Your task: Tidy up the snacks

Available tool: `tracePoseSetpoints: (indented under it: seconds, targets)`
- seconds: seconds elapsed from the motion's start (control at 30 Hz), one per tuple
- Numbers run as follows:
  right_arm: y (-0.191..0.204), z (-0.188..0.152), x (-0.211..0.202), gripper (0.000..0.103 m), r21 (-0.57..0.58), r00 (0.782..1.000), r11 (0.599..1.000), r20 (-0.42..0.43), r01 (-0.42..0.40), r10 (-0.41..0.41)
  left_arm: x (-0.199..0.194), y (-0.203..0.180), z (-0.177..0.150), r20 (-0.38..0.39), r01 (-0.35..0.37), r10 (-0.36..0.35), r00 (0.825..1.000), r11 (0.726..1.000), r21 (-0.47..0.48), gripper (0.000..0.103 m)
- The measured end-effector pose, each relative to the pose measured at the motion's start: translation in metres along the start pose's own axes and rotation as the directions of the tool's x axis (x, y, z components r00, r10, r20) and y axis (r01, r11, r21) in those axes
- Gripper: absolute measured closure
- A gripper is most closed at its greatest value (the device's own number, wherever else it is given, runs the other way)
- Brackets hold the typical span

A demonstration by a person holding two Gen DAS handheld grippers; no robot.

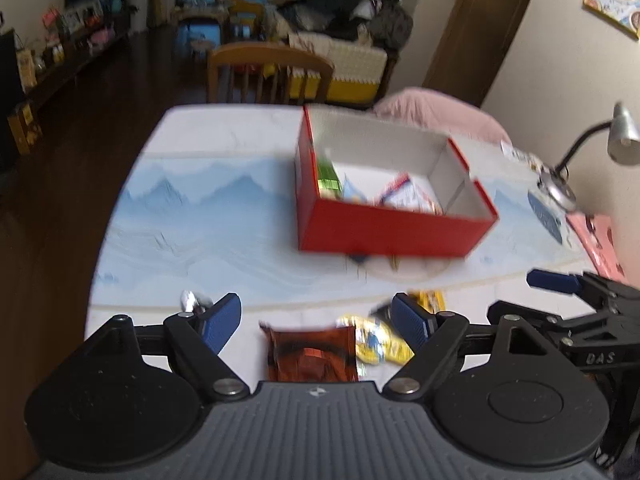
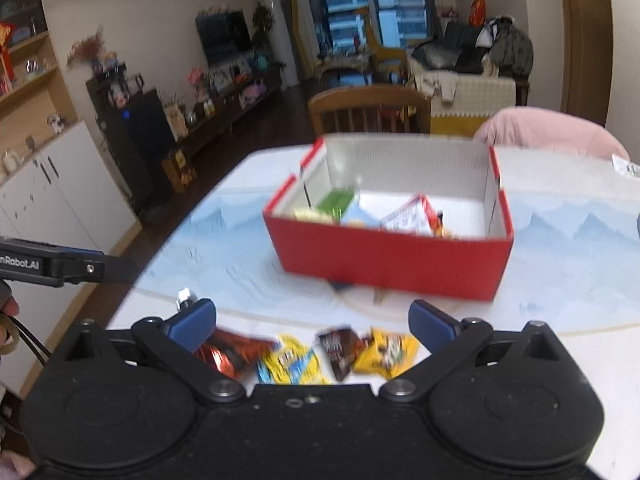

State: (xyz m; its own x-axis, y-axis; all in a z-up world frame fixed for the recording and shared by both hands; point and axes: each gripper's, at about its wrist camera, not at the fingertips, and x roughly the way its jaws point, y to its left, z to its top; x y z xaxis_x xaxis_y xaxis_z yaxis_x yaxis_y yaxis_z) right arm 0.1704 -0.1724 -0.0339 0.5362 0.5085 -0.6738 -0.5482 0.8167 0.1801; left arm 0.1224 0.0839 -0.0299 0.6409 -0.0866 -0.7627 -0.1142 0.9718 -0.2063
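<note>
A red box (image 1: pixel 384 228) (image 2: pixel 384 264) stands open on the table and holds several snack packs, among them a green one (image 1: pixel 329 176) (image 2: pixel 336 202). My left gripper (image 1: pixel 316 318) is open and empty above a dark orange-red snack pack (image 1: pixel 312 356) near the table's front edge, with a yellow pack (image 1: pixel 376 340) beside it. My right gripper (image 2: pixel 312 322) is open and empty above a row of packs: red (image 2: pixel 228 354), yellow-blue (image 2: pixel 290 360), brown (image 2: pixel 340 350) and yellow (image 2: pixel 386 350). The right gripper also shows at the right in the left wrist view (image 1: pixel 568 304).
The table has a blue mountain-print cloth (image 1: pixel 208 220) (image 2: pixel 568 256). A desk lamp (image 1: pixel 592 140) and a pink item (image 1: pixel 600 244) are at the right edge. A wooden chair (image 1: pixel 268 72) (image 2: pixel 368 108) and a pink cushioned seat (image 1: pixel 436 112) (image 2: pixel 548 132) stand behind the table.
</note>
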Motion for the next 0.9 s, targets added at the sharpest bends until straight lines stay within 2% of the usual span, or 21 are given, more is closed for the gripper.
tracePoseSetpoints:
  seconds: [0.13, 0.3, 0.53, 0.63, 0.77, 0.9]
  targets:
    - [-0.004, -0.016, 0.011, 0.000, -0.044, 0.999, 0.999, -0.048, 0.020, -0.022, 0.022, -0.003, -0.015, -0.082, 0.011, -0.010, 0.997, 1.000, 0.011, 0.021]
    - [-0.016, -0.027, 0.025, 0.000, -0.058, 0.994, 0.998, -0.110, -0.002, -0.004, 0.046, -0.009, -0.027, -0.143, 0.020, -0.014, 0.990, 0.999, 0.043, 0.021]
    - [-0.035, -0.033, 0.042, 0.002, -0.068, 0.987, 0.998, -0.163, -0.009, -0.002, 0.068, -0.009, -0.028, -0.238, 0.119, -0.073, 0.968, 0.976, 0.182, 0.021]
    - [-0.040, -0.035, 0.050, 0.003, -0.062, 0.984, 0.998, -0.180, -0.015, 0.003, 0.075, -0.008, -0.028, -0.264, 0.125, -0.067, 0.962, 0.970, 0.211, 0.021]
    - [-0.041, -0.033, 0.061, 0.005, -0.090, 0.981, 0.996, -0.195, -0.018, 0.000, 0.087, -0.006, -0.030, -0.278, 0.094, -0.032, 0.960, 0.972, 0.214, 0.021]
    - [-0.049, -0.029, 0.076, 0.011, -0.092, 0.976, 0.996, -0.218, -0.012, -0.008, 0.097, 0.000, -0.027, -0.309, 0.099, -0.044, 0.950, 0.981, 0.165, 0.021]
